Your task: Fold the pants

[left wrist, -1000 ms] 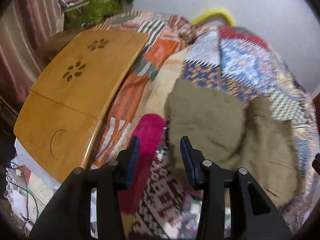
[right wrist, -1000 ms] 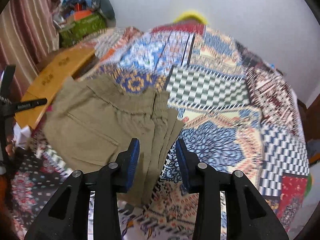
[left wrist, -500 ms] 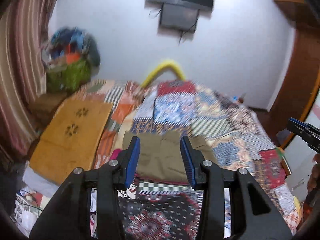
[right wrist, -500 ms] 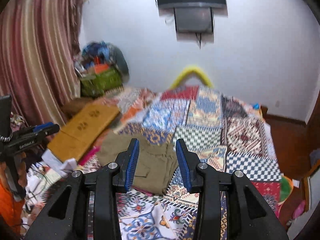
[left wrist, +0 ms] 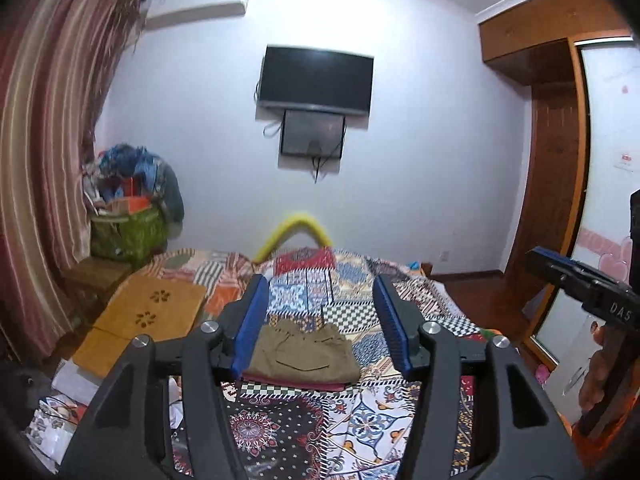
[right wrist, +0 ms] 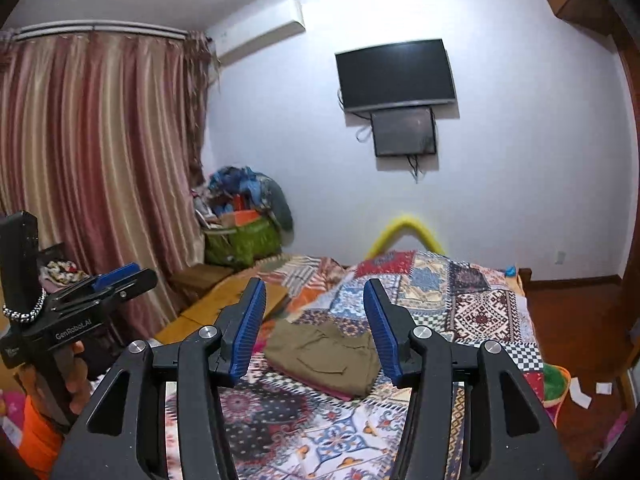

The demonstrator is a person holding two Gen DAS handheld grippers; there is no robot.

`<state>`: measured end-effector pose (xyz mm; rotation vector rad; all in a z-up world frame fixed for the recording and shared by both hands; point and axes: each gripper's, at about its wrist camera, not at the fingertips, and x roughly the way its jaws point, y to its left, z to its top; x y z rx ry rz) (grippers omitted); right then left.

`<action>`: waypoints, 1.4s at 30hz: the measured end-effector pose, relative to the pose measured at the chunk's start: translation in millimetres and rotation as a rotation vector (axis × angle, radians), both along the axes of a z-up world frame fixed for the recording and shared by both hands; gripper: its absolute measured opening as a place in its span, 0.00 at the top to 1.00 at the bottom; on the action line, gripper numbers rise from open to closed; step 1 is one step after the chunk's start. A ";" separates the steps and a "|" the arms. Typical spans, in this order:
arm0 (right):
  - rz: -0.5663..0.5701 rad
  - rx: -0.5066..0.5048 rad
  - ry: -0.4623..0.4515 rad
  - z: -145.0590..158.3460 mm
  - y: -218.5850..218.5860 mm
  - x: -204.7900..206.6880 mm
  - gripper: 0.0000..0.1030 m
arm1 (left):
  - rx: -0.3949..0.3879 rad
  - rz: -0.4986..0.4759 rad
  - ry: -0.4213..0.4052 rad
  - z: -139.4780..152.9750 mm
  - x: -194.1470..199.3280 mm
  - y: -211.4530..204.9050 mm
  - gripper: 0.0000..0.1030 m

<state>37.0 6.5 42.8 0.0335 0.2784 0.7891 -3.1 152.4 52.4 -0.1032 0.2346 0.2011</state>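
Observation:
The olive-brown pants (left wrist: 306,354) lie folded in a flat rectangle on the patchwork bedspread (left wrist: 360,308), on top of a folded magenta garment (left wrist: 296,383). In the right wrist view the pants (right wrist: 324,354) lie the same way. My left gripper (left wrist: 322,324) is open and empty, held back from the bed, well above and short of the pants. My right gripper (right wrist: 316,328) is open and empty too, equally far back. Each gripper shows in the other's view, the right one (left wrist: 580,280) at the right edge, the left one (right wrist: 108,280) at the left.
A wooden lap desk (left wrist: 148,316) lies on the bed's left side. A green bag with a clothes pile (left wrist: 128,216) stands by the striped curtain (right wrist: 100,160). A TV (left wrist: 316,80) hangs on the far wall. A wooden wardrobe (left wrist: 556,160) is at the right.
Both grippers have pulled back and up from the pants, from right over the cloth to a view of the whole room. The pants stay folded on the bed.

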 end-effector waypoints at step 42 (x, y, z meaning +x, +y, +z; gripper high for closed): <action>-0.038 0.039 -0.105 -10.7 -22.7 -76.0 0.00 | 0.024 0.022 -0.094 -7.7 -91.9 -57.5 0.00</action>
